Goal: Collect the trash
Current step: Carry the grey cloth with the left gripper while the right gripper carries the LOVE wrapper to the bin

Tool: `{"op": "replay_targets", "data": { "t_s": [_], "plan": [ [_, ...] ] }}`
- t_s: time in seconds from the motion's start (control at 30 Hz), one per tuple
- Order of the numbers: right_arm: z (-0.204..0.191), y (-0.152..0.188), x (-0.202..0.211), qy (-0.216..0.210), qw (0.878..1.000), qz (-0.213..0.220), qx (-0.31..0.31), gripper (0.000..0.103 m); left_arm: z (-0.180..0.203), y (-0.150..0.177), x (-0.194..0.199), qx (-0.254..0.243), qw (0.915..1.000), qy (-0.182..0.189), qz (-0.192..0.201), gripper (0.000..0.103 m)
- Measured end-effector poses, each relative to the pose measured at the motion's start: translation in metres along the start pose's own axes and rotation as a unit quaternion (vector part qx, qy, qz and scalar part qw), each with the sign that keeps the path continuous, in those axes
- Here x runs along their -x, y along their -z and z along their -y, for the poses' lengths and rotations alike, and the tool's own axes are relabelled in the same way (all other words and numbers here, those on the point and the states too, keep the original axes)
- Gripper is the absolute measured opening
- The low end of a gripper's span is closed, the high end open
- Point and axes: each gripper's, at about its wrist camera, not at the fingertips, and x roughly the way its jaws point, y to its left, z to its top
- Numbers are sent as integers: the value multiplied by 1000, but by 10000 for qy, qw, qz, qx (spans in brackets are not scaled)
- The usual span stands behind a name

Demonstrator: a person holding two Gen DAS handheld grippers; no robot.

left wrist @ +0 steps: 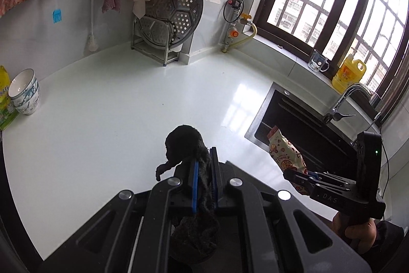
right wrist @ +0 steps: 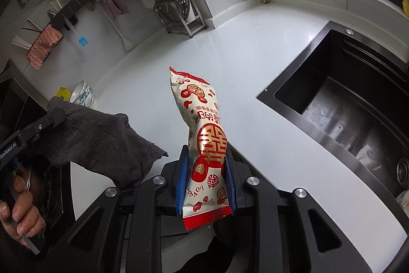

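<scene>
My right gripper (right wrist: 206,157) is shut on a red and cream snack wrapper (right wrist: 202,124) and holds it upright above the white counter (right wrist: 242,73). The wrapper also shows in the left wrist view (left wrist: 285,152), held by the right gripper (left wrist: 304,177) over the sink's near edge. My left gripper (left wrist: 204,163) is shut on a dark grey cloth (left wrist: 184,142), which hangs above the counter (left wrist: 115,106). In the right wrist view the cloth (right wrist: 102,140) droops from the left gripper (right wrist: 55,119) at the left.
A black sink (right wrist: 352,104) with a faucet (left wrist: 345,99) lies to the right. A steamer rack (left wrist: 168,14), stacked bowls (left wrist: 24,94), a glass mug (left wrist: 318,60) and a yellow bottle (left wrist: 349,72) stand along the back.
</scene>
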Motion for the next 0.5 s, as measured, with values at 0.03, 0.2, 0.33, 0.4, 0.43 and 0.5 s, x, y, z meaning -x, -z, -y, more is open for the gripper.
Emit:
{"op": "replay_targets", "data": {
  "t_s": [0.03,0.2,0.33,0.4,0.43,0.5],
  "plan": [
    [5,9,6,-40,10000,-25,24,25,8,10,3,35,10000,13,-11,8],
    [29,63,24,-176,9996,-199,71,25,40,59,5,162,9997,0,-196,8],
    [43,107,18,-202,9983,-548,3,25,54,97,-2,219,9987,-93,-449,8],
    [48,130,8,-184,9967,-795,-26,25,56,114,-10,138,9979,-218,-602,8],
    [50,141,2,-186,9956,-917,-61,25,55,121,-15,114,9973,-239,-679,8],
    [54,162,-10,-161,9939,-1083,-120,25,53,137,-27,37,9962,-251,-838,8]
  ]
}}
